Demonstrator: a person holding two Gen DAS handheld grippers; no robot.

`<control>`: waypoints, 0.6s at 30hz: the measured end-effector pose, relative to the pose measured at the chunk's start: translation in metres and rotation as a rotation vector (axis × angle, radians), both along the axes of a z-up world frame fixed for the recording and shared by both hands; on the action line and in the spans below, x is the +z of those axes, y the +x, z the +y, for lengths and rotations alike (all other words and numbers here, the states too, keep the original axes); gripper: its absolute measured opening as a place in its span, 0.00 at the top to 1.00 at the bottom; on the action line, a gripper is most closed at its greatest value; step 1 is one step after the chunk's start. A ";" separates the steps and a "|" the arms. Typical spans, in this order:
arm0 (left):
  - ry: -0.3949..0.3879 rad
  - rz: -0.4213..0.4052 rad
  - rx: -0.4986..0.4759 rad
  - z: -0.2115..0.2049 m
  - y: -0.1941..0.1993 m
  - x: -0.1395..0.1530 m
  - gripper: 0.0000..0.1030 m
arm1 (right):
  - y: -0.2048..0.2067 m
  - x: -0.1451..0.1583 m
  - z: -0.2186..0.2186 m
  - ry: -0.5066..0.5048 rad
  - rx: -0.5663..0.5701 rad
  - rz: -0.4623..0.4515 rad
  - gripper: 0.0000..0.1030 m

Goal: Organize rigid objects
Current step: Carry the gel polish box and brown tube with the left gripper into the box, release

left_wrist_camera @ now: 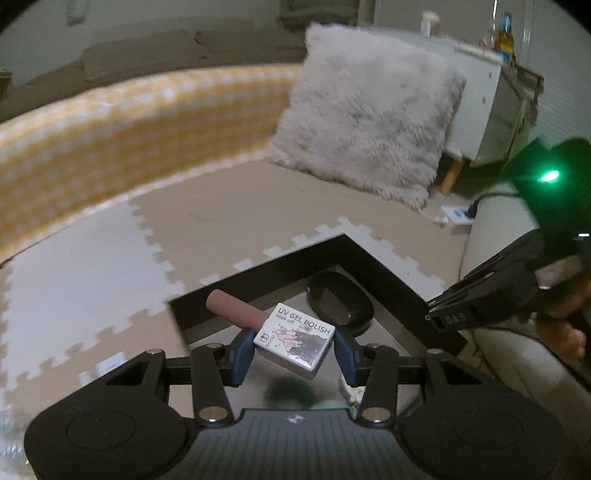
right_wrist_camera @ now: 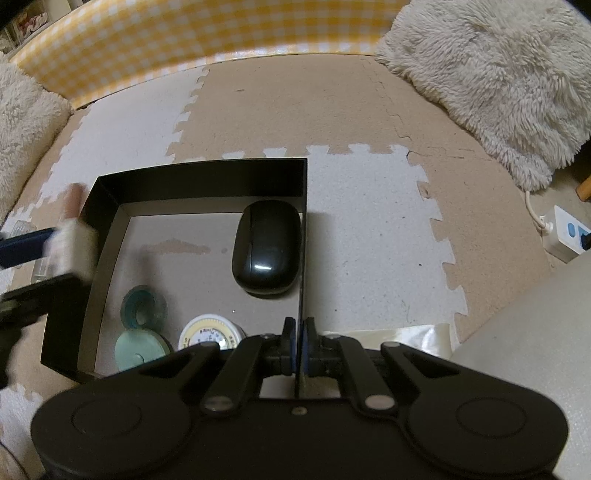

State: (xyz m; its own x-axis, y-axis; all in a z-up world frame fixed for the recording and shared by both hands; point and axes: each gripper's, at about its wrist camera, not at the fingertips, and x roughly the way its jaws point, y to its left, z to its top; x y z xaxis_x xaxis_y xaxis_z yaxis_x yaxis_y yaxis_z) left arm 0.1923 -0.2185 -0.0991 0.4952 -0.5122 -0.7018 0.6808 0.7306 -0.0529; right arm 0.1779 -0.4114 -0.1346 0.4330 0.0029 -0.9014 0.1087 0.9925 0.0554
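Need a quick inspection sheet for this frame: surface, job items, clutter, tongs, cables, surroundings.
Surface: beige and white puzzle foam mat.
Job's things: black box open on the mat; inside it a black mouse, two teal round items, and a round tin. UV gel polish bottle held above the box.
Clutter: nothing seen.
Tongs: left tongs shut on the polish bottle; right tongs shut on the box's right wall.
Cables: white cord to a power strip.
Surroundings: yellow checked bumper, fluffy cushion, white cabinet.
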 end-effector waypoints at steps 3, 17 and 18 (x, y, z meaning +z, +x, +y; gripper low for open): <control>0.038 0.005 -0.052 -0.021 0.010 -0.012 0.53 | 0.000 0.000 0.000 0.003 -0.001 -0.001 0.96; 0.144 0.048 -0.150 -0.068 0.032 -0.053 0.51 | 0.000 0.001 0.002 -0.005 -0.001 0.001 0.96; 0.142 0.061 -0.148 -0.069 0.032 -0.053 0.48 | 0.000 0.001 0.001 -0.003 -0.002 0.000 0.96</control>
